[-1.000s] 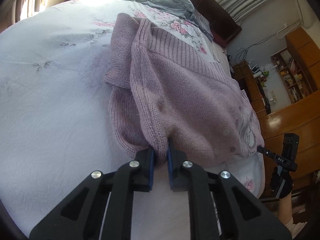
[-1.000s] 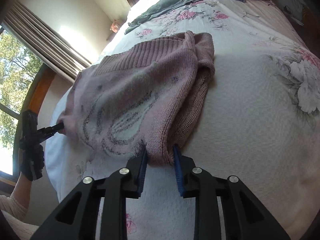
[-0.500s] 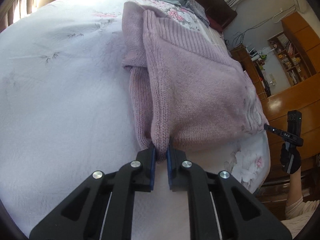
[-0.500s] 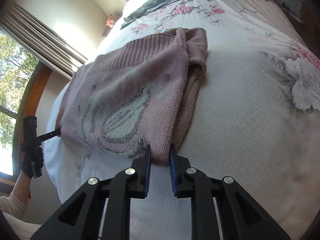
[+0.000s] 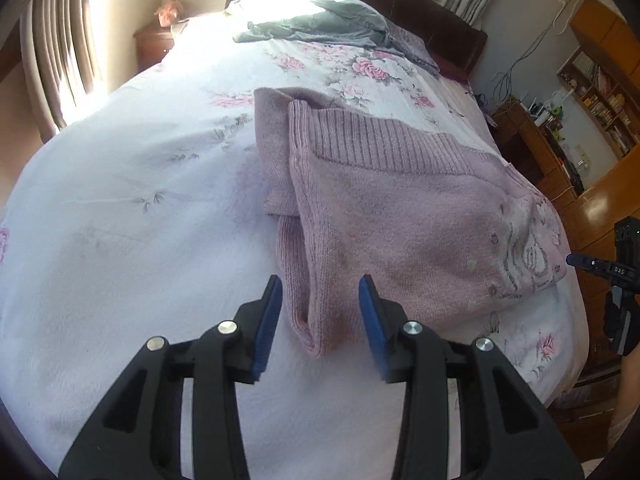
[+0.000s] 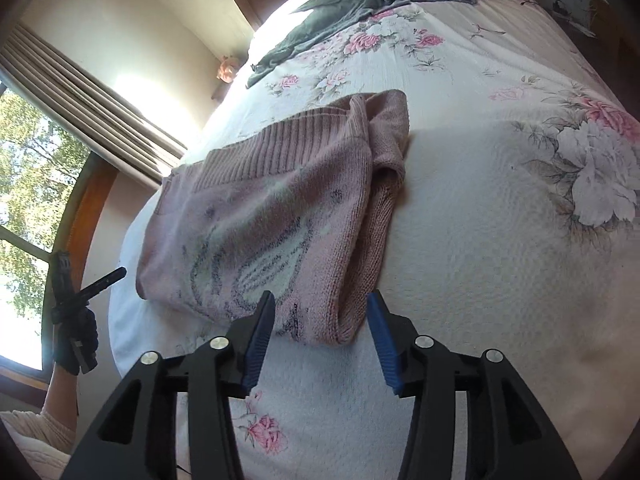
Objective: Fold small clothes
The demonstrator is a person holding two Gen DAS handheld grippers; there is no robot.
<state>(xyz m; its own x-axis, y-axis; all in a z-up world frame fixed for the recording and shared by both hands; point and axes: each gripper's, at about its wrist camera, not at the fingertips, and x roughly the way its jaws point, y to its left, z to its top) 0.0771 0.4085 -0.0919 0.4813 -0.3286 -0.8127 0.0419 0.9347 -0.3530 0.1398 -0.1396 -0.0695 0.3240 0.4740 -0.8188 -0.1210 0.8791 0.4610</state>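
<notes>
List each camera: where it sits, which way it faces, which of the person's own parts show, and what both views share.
Left wrist: on the left gripper, facing up the bed toward the headboard; the gloved right hand shows at the right edge.
Right wrist: on the right gripper, facing the headboard from the other corner; the gloved left hand shows by the window.
Shared: the folded pink sweater, the grey garment, both grippers open.
</notes>
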